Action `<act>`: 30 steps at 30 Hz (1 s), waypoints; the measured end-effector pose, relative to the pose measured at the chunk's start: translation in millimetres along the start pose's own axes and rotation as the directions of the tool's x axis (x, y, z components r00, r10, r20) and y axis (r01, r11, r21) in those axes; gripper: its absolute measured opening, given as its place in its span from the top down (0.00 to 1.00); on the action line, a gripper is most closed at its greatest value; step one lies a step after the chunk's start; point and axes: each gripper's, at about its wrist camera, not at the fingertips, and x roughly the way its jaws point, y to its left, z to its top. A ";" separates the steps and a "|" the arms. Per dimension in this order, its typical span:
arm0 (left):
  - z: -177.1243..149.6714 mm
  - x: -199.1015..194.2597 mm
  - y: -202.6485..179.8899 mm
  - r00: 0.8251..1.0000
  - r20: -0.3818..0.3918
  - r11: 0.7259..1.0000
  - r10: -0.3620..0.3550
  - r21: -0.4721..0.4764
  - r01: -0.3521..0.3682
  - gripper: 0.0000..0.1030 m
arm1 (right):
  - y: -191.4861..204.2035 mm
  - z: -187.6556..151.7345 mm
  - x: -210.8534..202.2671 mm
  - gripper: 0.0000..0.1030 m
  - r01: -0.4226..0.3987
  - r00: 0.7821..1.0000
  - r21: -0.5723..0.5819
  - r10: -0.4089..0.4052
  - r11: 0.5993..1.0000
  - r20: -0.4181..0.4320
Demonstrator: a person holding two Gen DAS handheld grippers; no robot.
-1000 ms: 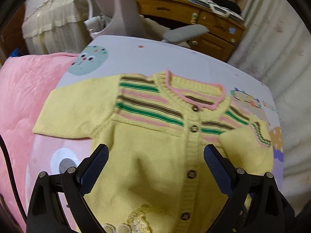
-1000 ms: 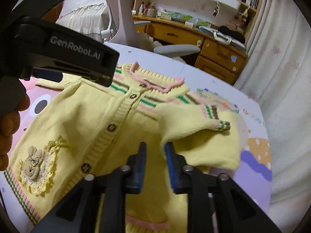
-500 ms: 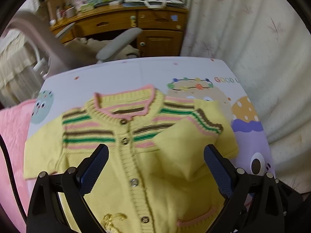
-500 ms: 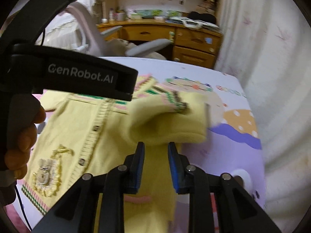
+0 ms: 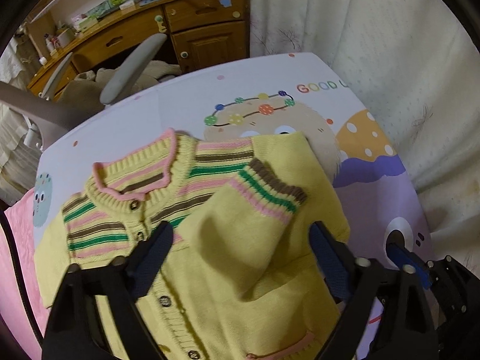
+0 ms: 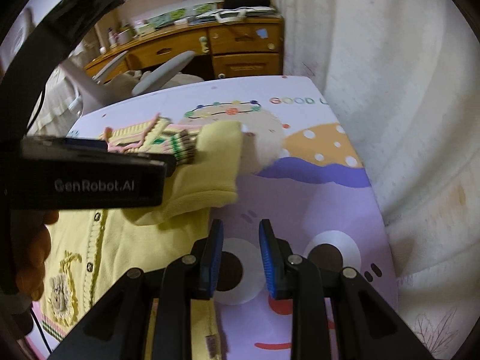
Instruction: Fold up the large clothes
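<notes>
A yellow knit cardigan (image 5: 216, 288) with pink, green and brown stripes lies buttoned, front up, on a cartoon-printed sheet (image 5: 270, 90). Its right sleeve (image 5: 258, 210) is folded over the chest. My left gripper (image 5: 240, 255) is open and empty, hovering above the cardigan's chest. In the right wrist view the cardigan (image 6: 126, 240) lies to the left, and my right gripper (image 6: 241, 255) is partly open and empty over the bare sheet (image 6: 315, 210), just right of the cardigan's edge. The left gripper's body (image 6: 90, 177) covers part of the cardigan there.
A pink quilt (image 5: 18, 255) lies along the left edge. A white curtain (image 5: 390, 45) hangs close on the right. A grey office chair (image 5: 132, 66) and a wooden desk (image 5: 195, 30) stand beyond the far edge.
My right gripper has let go of the folded sleeve, opened a little and moved right off the cardigan. My left gripper has swung right over the chest.
</notes>
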 end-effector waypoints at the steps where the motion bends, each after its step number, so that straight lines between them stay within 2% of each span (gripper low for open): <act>1: 1.9 4.5 -1.5 1.000 -0.015 1.000 -0.005 -0.003 0.005 0.27 | -2.7 1.0 0.5 0.76 -0.001 1.000 0.010 0.001 1.000 0.003; 7: 7.1 24.7 -3.6 0.997 -0.071 1.000 0.007 -0.022 -0.009 0.32 | -10.5 4.9 1.9 0.76 -0.016 1.000 0.042 0.016 0.999 0.008; 9: 6.8 30.6 -6.2 0.996 -0.086 1.000 0.013 -0.006 -0.013 0.38 | -12.1 5.2 2.3 0.76 -0.021 1.000 0.053 0.021 0.998 0.006; 12: 6.2 35.9 -7.1 0.995 -0.102 1.000 -0.012 -0.004 0.012 0.72 | -14.2 5.2 3.3 0.76 -0.032 0.999 0.064 0.032 0.997 0.000; 14: 6.8 32.2 -2.7 0.996 -0.084 1.000 -0.015 -0.025 0.013 0.87 | -15.3 5.3 3.8 0.76 -0.043 0.999 0.067 0.043 0.997 -0.003; 16: 9.6 22.5 8.3 0.998 -0.049 0.997 -0.044 -0.071 0.040 0.89 | -16.9 5.2 5.1 0.76 -0.059 0.998 0.072 0.059 0.996 -0.004; 22: 21.9 -17.0 41.3 0.995 0.063 0.982 -0.074 -0.167 0.083 0.90 | -17.1 5.7 19.2 0.76 -0.149 0.988 0.094 0.152 0.984 -0.025; 26: 32.0 -43.9 60.8 0.978 0.151 0.956 -0.147 -0.232 0.180 0.90 | -13.4 7.5 35.2 0.76 -0.213 0.974 0.111 0.220 0.971 -0.048; 30: 41.2 -67.8 65.6 0.958 0.240 0.946 -0.155 -0.242 0.214 0.90 | -9.1 11.7 51.7 0.76 -0.251 0.962 0.146 0.263 0.957 -0.069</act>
